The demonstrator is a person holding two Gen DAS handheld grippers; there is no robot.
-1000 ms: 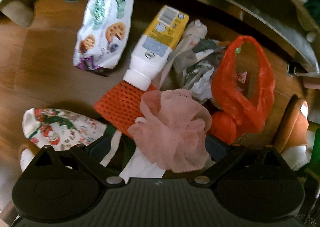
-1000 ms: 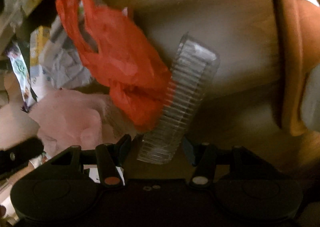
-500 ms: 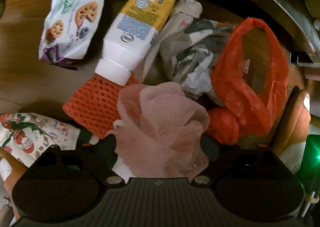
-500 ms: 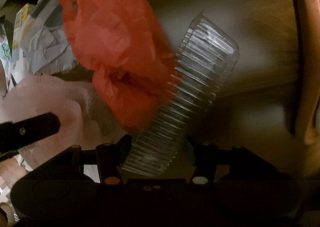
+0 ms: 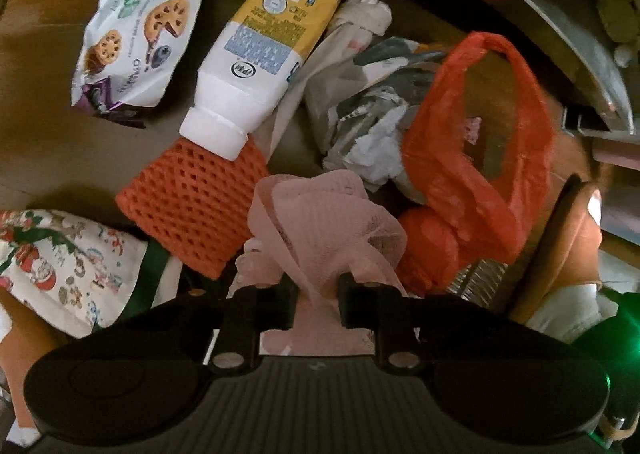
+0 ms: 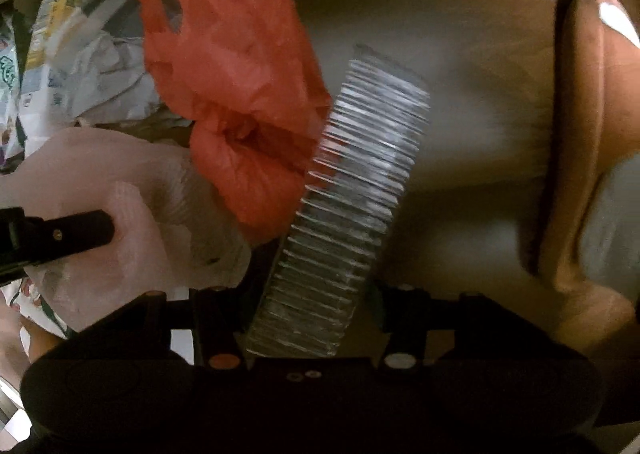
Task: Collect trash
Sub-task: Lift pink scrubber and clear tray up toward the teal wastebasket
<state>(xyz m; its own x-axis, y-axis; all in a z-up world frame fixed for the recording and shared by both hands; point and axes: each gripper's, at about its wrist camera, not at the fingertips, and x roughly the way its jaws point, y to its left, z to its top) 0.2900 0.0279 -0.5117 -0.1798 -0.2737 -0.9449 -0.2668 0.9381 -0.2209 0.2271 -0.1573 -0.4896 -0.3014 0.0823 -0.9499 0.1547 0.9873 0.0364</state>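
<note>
Trash lies in a heap on a wooden floor [image 5: 44, 141]. My left gripper [image 5: 318, 296] points steeply down and its jaws are closing, with a bunch of the pink mesh [image 5: 320, 221] pinched between the pads. In the right wrist view one of its black fingers [image 6: 60, 234] rests on that pink mesh [image 6: 132, 189]. My right gripper [image 6: 308, 318] straddles the near end of a clear ribbed plastic tray [image 6: 352, 193]. Its jaws are closing, and a thin gap shows on each side of the tray. A red plastic bag [image 6: 224, 53] leans on the tray's left side.
Behind the mesh lie an orange foam net [image 5: 192, 205], a white and yellow bottle [image 5: 256, 53], a cookie packet [image 5: 140, 21], crumpled paper [image 5: 368, 121] and the red bag [image 5: 460, 157]. A Christmas-print wrapper [image 5: 60, 254] lies left. A brown slipper [image 6: 580, 133] stands right. A curved metal rim [image 5: 560, 13] runs behind.
My left gripper dropped onto the pink mesh and its wide jaws closed on it. The right gripper came closer over the clear tray, and its jaws narrowed a little.
</note>
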